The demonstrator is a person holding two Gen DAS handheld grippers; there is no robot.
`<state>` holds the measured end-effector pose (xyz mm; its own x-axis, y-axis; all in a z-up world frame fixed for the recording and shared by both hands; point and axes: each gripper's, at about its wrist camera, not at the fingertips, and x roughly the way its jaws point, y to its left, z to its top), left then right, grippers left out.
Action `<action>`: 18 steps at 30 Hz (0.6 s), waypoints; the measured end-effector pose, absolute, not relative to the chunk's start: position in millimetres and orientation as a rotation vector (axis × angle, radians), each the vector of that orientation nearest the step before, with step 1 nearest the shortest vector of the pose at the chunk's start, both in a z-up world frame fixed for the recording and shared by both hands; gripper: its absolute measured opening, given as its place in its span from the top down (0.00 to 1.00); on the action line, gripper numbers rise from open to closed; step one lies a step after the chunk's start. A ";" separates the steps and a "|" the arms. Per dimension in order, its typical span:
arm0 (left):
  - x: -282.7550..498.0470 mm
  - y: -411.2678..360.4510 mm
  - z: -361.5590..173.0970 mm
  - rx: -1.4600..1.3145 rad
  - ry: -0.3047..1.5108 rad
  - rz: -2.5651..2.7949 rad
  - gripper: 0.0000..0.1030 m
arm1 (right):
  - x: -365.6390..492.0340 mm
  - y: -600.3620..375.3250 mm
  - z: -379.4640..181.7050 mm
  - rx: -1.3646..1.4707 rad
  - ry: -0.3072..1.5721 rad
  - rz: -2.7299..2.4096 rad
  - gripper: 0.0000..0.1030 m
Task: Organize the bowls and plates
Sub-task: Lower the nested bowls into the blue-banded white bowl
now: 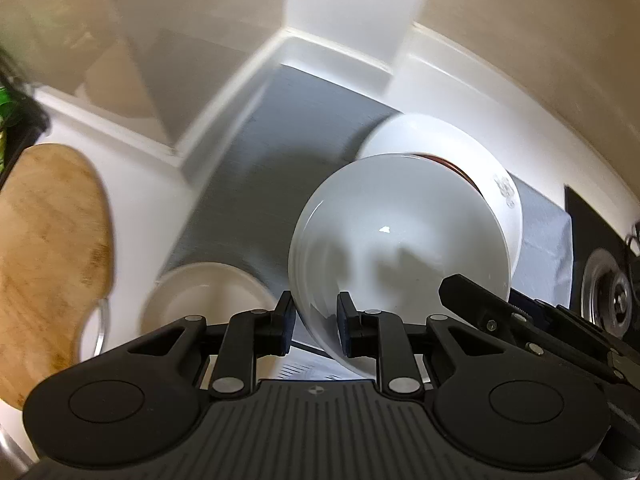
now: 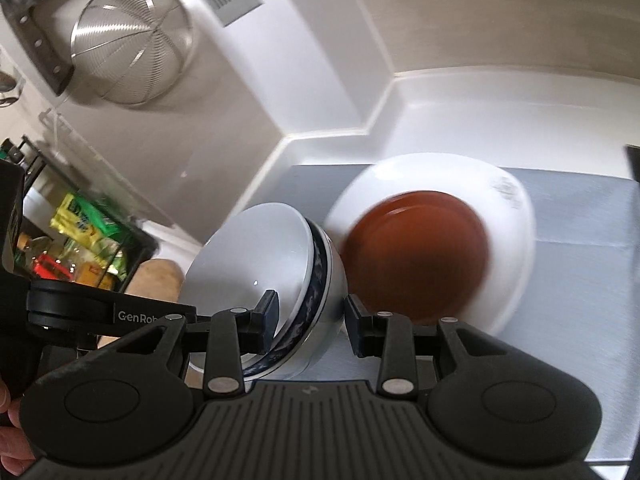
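Left claw (image 1: 313, 326) clenched on the near rim of the white bowl (image 1: 400, 248), holding it tilted above the counter (image 1: 256, 168). Right claw (image 2: 309, 322) straddles the blue-banded bowl stack (image 2: 288, 280) with its jaws parted, not gripping, apparently steadying it. Beyond: brown dish (image 2: 416, 264) nested in a large white bowl (image 2: 516, 208), the likely stacking destination
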<state>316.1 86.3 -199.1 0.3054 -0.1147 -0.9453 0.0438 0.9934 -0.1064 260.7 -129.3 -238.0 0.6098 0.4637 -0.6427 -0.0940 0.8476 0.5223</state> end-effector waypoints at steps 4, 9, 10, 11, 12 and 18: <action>317.2 110.6 -186.3 -0.096 1.244 -0.082 0.77 | 270.7 -109.6 -227.3 0.465 0.851 0.377 0.62; 315.3 138.3 -171.5 -0.121 1.233 -0.062 0.77 | 278.8 -86.3 -214.9 0.454 0.856 0.427 0.62; 314.7 142.2 -170.3 -0.128 1.239 -0.061 0.77 | 279.8 -82.1 -212.4 0.445 0.858 0.436 0.62; 313.8 146.7 -169.1 -0.138 1.247 -0.058 0.76 | 280.7 -77.6 -210.1 0.436 0.864 0.446 0.62; 312.4 152.4 -168.0 -0.151 1.255 -0.054 0.76 | 281.5 -73.7 -208.2 0.433 0.871 0.459 0.62; 303.9 178.1 -168.2 -0.178 1.282 -0.033 0.74 | 281.5 -55.1 -208.4 0.440 0.910 0.521 0.62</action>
<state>303.9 178.1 -168.2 0.2867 -0.1235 -0.9500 -0.0748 0.9857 -0.1507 281.5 -55.1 -208.4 0.5071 0.5952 -0.6234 -0.2366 0.7916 0.5634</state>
